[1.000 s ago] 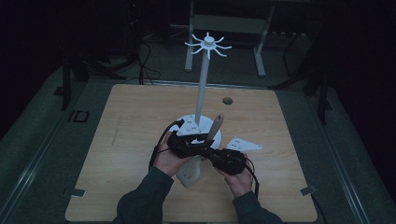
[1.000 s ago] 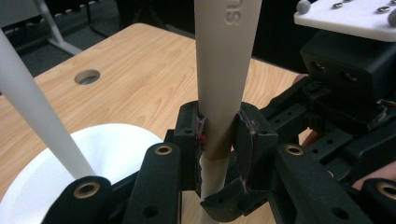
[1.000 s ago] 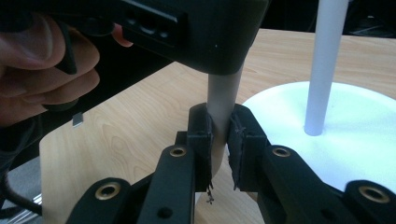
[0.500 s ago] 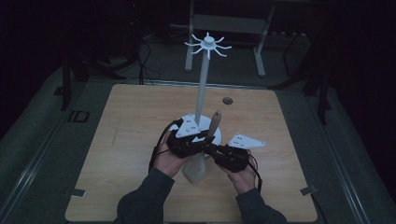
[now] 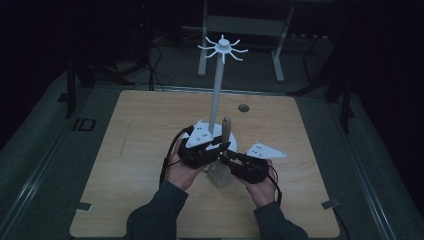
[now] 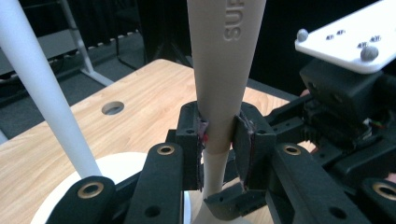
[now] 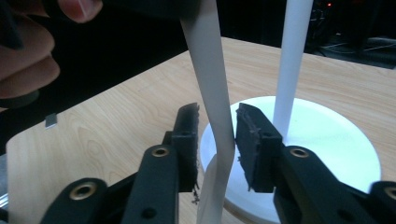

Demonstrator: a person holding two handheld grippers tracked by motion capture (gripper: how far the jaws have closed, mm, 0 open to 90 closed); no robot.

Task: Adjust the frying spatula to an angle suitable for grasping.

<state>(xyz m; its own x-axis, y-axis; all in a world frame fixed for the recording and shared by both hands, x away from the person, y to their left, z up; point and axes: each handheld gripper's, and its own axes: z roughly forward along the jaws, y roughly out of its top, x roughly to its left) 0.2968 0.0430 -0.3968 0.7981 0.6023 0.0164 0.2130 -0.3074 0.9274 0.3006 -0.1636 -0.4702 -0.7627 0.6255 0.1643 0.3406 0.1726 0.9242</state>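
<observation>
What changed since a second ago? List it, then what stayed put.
The right gripper has just been opening its jaws: a gap shows at the left one, with the beige utensil between them. The left gripper stays clamped on the utensil's handle. Both hands, the white stand and the table have not visibly moved.
</observation>
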